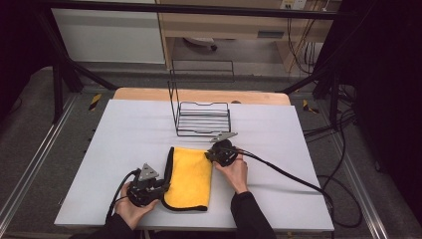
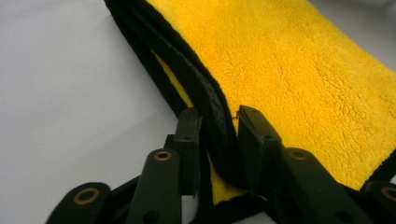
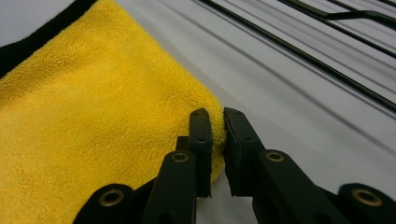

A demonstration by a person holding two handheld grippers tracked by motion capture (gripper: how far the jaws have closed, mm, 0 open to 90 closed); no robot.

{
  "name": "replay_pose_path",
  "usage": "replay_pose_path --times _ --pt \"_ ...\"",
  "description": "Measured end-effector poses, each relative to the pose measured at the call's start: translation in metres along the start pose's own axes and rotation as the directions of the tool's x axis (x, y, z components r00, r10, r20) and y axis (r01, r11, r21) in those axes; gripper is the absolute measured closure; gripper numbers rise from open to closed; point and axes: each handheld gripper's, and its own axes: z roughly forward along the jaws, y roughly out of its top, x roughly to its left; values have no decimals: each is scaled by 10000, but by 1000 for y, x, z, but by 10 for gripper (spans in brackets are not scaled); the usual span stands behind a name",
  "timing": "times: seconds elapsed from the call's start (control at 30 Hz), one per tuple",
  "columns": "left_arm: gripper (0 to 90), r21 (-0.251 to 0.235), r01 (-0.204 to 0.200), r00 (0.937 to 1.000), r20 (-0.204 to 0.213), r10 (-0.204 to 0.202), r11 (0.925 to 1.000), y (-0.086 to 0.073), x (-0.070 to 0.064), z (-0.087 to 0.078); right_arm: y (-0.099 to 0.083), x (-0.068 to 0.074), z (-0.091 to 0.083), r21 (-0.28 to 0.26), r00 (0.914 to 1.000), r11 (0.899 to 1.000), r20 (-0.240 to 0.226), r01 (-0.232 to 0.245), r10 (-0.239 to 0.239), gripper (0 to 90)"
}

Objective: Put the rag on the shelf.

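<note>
Yellow plush with a black border, the folded cloth [image 1: 189, 177] lay on the near middle of the white table [image 1: 124, 144], and at its near left edge the left hand-held gripper [image 1: 161, 186] was clenched on the stacked black hems. Farther off, the right hand-held gripper [image 1: 211, 155] pinched the cloth's far right corner, jaws almost closed on the pile. It looked soft, light and limp, likely to sag between grips, so edges and corners seemed best holds; beyond stood a black wire rack [image 1: 201, 118].
</note>
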Motion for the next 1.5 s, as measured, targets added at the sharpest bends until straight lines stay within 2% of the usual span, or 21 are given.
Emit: replay_pose_path --times 0.07,0.13,0.17,0.2,0.23,0.27,0.3,0.33,0.37,0.4,0.47,0.53,0.57,0.67,0.8,0.93,1.07,1.23,1.33,1.5 --pt "660 -43 -190 9998 61 191 9998 1 3 -3 0 0 -3 -114 10000 9999 -1 45 -45 765" --pt "591 -156 -377 9993 71 378 9992 1 7 -6 -2 -1 -14 -453 10000 9989 -25 95 -96 680" --pt "591 -216 -384 9992 128 387 9990 2 9 -8 -2 -1 -14 -453 10000 9989 -25 95 -96 680" --pt "565 -254 -399 9990 202 404 9989 2 12 -9 -2 -2 -19 -506 10000 9987 -23 75 -77 637" --pt "504 -281 -384 9990 235 391 9989 3 14 -10 -5 -3 -27 -755 10000 9971 45 53 -50 557" --pt "504 -297 -432 9986 295 441 9986 4 17 -11 -5 -3 -27 -755 10000 9971 45 53 -50 557" --pt "437 -278 -454 9982 389 465 9986 4 20 -11 -7 -5 -31 -802 10000 9968 16 39 -38 513" --pt "437 -259 -380 9980 503 393 9989 5 23 -12 -9 -6 -35 -867 10000 9962 23 71 -69 468" --pt "383 -292 -363 9973 622 381 9989 5 26 -12 -14 -9 -44 -907 10000 9959 56 50 -45 402" --pt "383 -289 -341 9970 689 360 9990 6 29 -12 -14 -9 -44 -907 10000 9959 56 50 -45 402" --pt "343 -355 -310 9964 772 337 9989 9 34 -12 -20 -12 -52 -1036 9999 9946 -10 -118 118 325" --pt "249 -359 -237 9961 844 267 9991 12 38 -12 -28 -17 -62 -1157 9995 9928 -84 -321 314 227" --pt "249 -372 -167 9961 863 199 9992 14 40 -11 -28 -17 -62 -1157 9995 9928 -84 -321 314 227" --pt "153 -222 -156 9970 754 173 9996 20 45 -8 -36 -21 -68 -1100 9986 9926 -179 -521 505 144" --pt "92 -45 -120 9985 537 122 9999 29 52 -1 -48 -24 -73 -1165 9974 9906 -182 -709 693 76" --pt "88 -99 -212 9991 354 216 9997 39 54 4 -56 -26 -76 -1201 9971 9898 -169 -761 746 57" --pt "88 -153 -271 9987 416 277 9995 50 54 10 -65 -28 -79 -1230 9952 9876 -183 -980 965 44" --pt "94 -156 -604 9978 277 609 9981 63 54 17 -71 -27 -84 -1262 9937 9857 -212 -1117 1099 31" --pt "95 -195 -650 9974 287 656 9977 70 55 20 -72 -26 -84 -1256 9937 9858 -197 -1115 1099 28" --pt "122 -272 -509 9982 302 517 9983 77 60 29 -72 -26 -84 -1273 9946 9864 -91 -1035 1032 25"
